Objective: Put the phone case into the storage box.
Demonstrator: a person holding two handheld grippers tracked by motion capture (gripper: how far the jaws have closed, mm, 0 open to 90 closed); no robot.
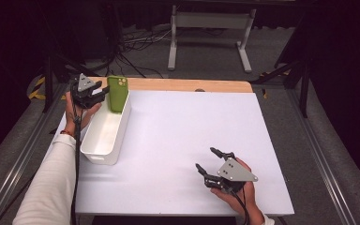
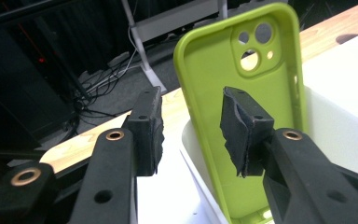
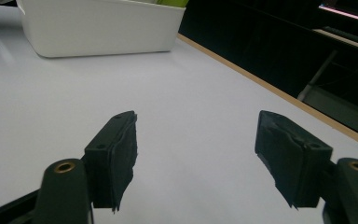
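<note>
A lime-green phone case (image 1: 117,93) stands upright at the far end of a white bin (image 1: 103,157), leaning on its end wall, camera cutout at the top. My left gripper (image 1: 104,90) hovers just left of the case at the bin's far corner. In the left gripper view the case (image 2: 205,93) rises just beyond the jaws, its left edge in the gap of the gripper (image 2: 193,126); the pads stand apart from it, so the gripper is open. My right gripper (image 1: 205,158) is low over the table's near right, open, with nothing between the jaws (image 3: 196,140).
The white sheet (image 1: 183,131) covers the table, with a wooden strip (image 1: 192,85) along its far edge. The bin (image 3: 98,28) lies lengthwise along the left side. A white metal stand (image 1: 211,28) and cables are on the floor beyond the table.
</note>
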